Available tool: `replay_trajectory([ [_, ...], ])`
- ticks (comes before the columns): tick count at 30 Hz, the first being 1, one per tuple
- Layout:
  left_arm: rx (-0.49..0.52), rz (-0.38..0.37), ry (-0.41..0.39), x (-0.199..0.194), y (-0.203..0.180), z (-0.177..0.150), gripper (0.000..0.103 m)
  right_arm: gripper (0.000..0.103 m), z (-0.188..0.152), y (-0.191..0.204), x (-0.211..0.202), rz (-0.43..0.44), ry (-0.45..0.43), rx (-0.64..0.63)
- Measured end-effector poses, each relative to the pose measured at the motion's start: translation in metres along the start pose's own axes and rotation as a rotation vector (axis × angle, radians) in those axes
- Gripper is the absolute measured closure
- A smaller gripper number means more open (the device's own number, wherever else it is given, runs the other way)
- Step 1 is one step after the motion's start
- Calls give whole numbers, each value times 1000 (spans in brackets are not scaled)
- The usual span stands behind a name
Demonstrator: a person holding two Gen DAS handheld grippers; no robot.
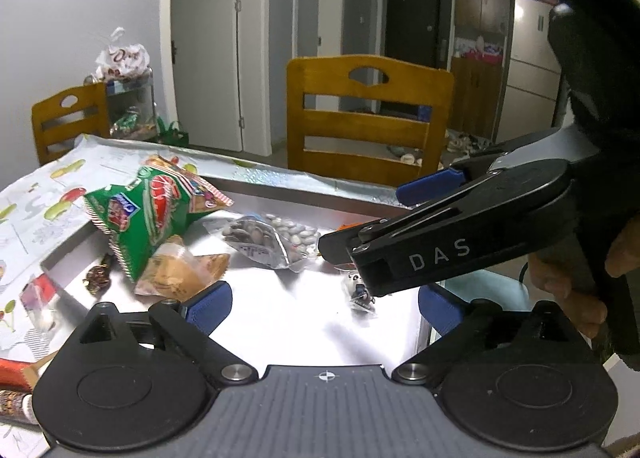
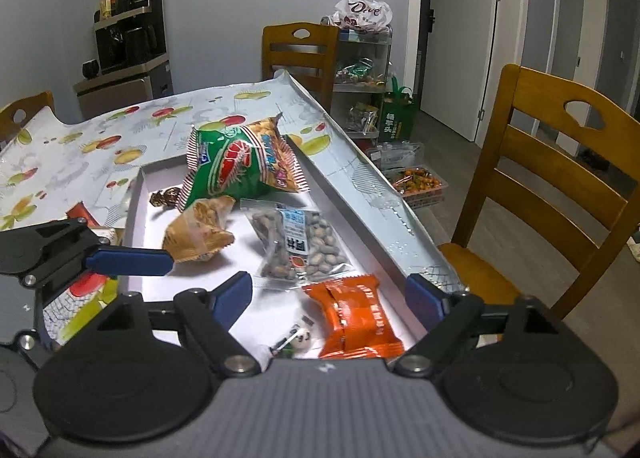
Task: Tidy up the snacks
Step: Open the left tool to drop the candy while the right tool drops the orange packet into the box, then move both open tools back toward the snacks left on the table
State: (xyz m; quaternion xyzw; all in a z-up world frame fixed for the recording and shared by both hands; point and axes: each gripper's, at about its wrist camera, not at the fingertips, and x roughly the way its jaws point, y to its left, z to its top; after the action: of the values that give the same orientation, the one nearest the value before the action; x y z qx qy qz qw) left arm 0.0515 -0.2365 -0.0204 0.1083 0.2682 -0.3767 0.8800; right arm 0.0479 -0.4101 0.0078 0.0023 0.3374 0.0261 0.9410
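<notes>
A white shallow tray (image 2: 356,226) (image 1: 280,322) on the table holds snacks: a green shrimp-chip bag (image 2: 236,162) (image 1: 148,210), a tan packet (image 2: 200,230) (image 1: 180,274), a clear nut bag (image 2: 300,242) (image 1: 264,238), a brown candy (image 2: 164,196) (image 1: 98,276), an orange packet (image 2: 356,318) and a small panda candy (image 2: 298,338) (image 1: 362,294). My right gripper (image 2: 328,298) is open and empty above the orange packet; it crosses the left wrist view (image 1: 360,214). My left gripper (image 1: 324,302) is open and empty over the tray; one finger (image 2: 128,260) shows in the right wrist view.
The table carries a fruit-print cloth (image 2: 80,150). Wooden chairs (image 1: 368,118) (image 2: 560,178) stand at the table's far edge and right side. A shelf cart (image 2: 360,74) with snack bags and a floor box of candies (image 2: 420,182) stand beyond the table. More packets (image 1: 16,374) lie left of the tray.
</notes>
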Motion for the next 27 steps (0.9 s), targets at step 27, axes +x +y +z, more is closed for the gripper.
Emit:
replay_trajectory([
  [27, -159, 284, -118, -123, 102, -47, 0, 16, 24, 89, -6, 145, -16, -66],
])
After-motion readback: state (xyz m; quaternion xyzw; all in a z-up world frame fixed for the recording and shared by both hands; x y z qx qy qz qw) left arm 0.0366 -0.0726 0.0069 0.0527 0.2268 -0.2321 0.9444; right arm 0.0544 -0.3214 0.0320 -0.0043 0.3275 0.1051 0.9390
